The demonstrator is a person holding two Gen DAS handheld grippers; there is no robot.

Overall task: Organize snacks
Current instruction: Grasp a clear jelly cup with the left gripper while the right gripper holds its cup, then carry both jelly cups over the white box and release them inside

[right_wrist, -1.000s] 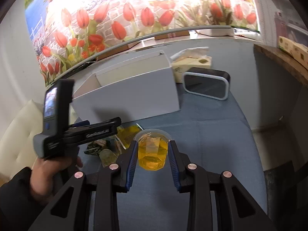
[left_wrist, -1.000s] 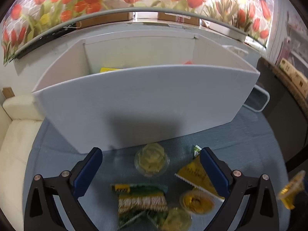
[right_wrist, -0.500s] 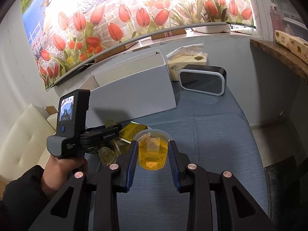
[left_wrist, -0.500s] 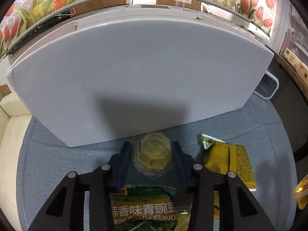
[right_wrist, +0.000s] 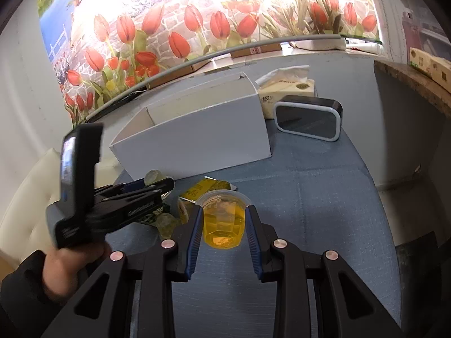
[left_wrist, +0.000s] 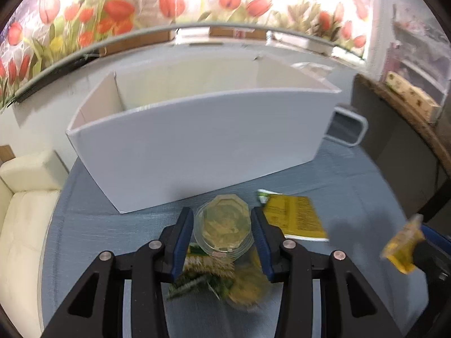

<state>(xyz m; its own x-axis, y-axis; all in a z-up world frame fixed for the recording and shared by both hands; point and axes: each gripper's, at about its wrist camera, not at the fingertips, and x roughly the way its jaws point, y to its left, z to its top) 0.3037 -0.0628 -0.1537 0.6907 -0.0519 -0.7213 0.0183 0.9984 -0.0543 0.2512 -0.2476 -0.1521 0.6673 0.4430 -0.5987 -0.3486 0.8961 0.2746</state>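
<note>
Pale green clear plastic jelly cup (left_wrist: 224, 226), clamped between the blue pads of the left gripper (left_wrist: 222, 235), raised above loose snack packets before the open white cardboard box (left_wrist: 197, 140). Orange clear plastic jelly cup (right_wrist: 222, 219), gripped by the right gripper (right_wrist: 224, 232), above the blue tablecloth (right_wrist: 324, 197).

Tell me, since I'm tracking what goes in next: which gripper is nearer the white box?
Left. The left gripper, holding a pale jelly cup, sits just before the white box; the right gripper holds an orange jelly cup farther back.
</note>
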